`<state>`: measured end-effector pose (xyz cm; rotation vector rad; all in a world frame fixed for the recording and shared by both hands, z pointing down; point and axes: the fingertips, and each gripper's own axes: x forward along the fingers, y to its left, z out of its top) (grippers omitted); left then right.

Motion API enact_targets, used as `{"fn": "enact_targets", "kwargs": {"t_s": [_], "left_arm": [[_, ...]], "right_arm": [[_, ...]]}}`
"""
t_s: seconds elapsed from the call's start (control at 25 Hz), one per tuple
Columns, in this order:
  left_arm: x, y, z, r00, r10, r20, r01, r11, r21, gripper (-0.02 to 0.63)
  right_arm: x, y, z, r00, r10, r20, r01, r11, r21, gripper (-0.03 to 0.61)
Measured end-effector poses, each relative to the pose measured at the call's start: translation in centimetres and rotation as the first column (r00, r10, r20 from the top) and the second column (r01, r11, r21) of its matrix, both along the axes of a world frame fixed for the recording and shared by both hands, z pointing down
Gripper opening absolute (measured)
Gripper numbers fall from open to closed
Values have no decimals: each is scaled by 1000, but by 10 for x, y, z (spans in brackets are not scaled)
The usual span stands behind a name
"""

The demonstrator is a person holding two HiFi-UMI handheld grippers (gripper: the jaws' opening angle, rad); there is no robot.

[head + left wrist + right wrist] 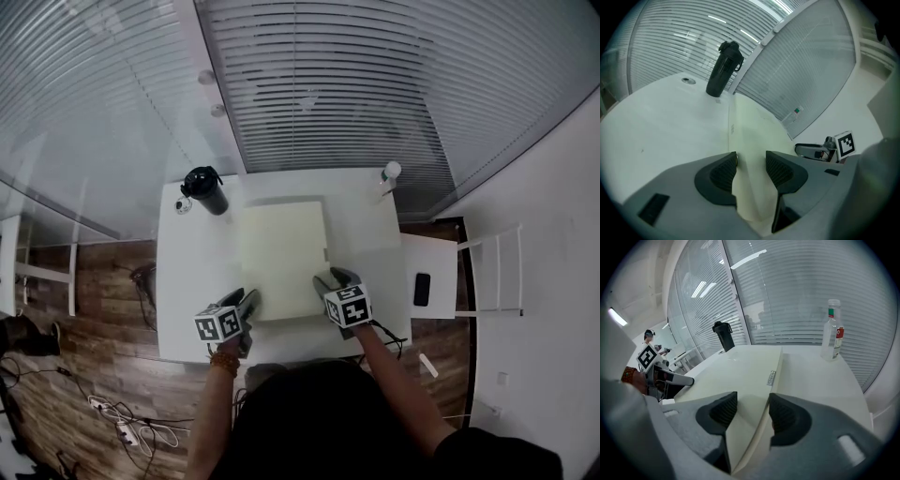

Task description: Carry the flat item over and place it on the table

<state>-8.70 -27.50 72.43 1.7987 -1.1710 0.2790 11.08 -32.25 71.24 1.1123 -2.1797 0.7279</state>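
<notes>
- I see the flat item [281,253], a pale cream panel, over the middle of the white table [192,281]. Its far edge points toward the blinds [375,84] and its near edge sits just short of the table's near edge.
- My left gripper [248,302] is at the panel's near-left corner. In the left gripper view its two pads straddle that edge and are closed onto the flat item [752,136], with the left gripper [751,164] showing bare table [661,126] to one side.
- My right gripper [333,279] is at the near-right corner. In the right gripper view the right gripper [753,406] has one pad on the top face of the flat item [745,366] and the other against its side, pinching it.
- A small label [771,377] sits on that side face.
- I cannot tell whether the near edge rests on the table or is slightly lifted.
- A black bottle [208,190] stands upright at the far-left corner, with a small round thing [183,206] just beside it.
- A clear bottle [390,172] with a white cap stands at the far-right corner.
- A dark phone [422,289] lies on a white stand beside the table's right edge.
</notes>
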Motion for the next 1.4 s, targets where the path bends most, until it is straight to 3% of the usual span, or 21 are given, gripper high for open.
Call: {"fn": "enact_targets", "kwargs": {"t_s": [0.28,0.52,0.96,1.16,1.4], "left_arm": [[10,1,-22,978,66,196,-89,990,110,207],[17,0,-41,969,50,241,-96,978,184,206],[27,12,-78,962,29,273,-114,946,302,202],[33,26,-103,939,41,343,-175,912,371,199],[33,51,-140,938,30,346,-188,882,432,198]], "right_arm": [[-10,1,-20,997,-36,-66,42,994,99,210],[-32,11,-41,995,-89,-47,95,983,157,210],[-37,36,-76,994,-102,-44,110,959,261,209],[-43,53,-95,994,-99,-45,108,946,305,209],[-57,80,-119,995,-91,-50,103,926,363,209]]}}
